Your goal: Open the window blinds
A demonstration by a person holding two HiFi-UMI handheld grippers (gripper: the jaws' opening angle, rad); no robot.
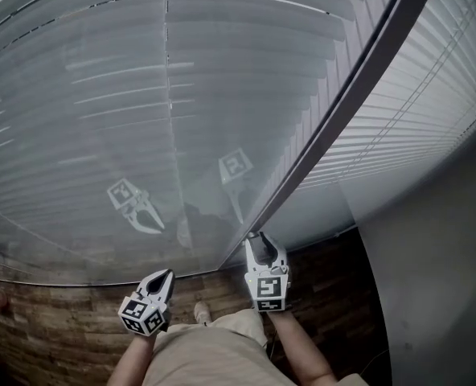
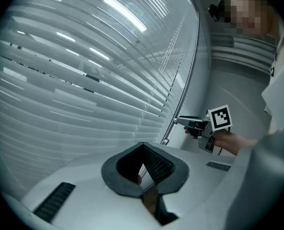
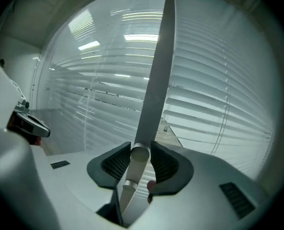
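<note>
White horizontal blinds [image 1: 101, 95] fill the window in front of me, their slats [image 2: 84, 95] lying nearly flat shut with a few dark slits. A long grey tilt wand [image 1: 334, 111] hangs down across them. Its lower end [image 3: 156, 80] stands between the jaws of my right gripper [image 3: 139, 159], whose pads flank the end closely without clearly pressing on it. From the head view that gripper [image 1: 258, 240] points up at the wand's foot. The left gripper view shows it [image 2: 178, 121] at the wand [image 2: 190, 66]. My left gripper [image 1: 164, 278] hangs lower left, away from the blinds, jaws [image 2: 143, 169] together and empty.
Thin lift cords [image 2: 154, 90] run down the slats. The surface in front mirrors both grippers [image 1: 133, 203]. A grey wall [image 1: 431, 280] closes the right side. Below lie a wooden floor [image 1: 61, 312] and the person's beige trousers [image 1: 214, 352].
</note>
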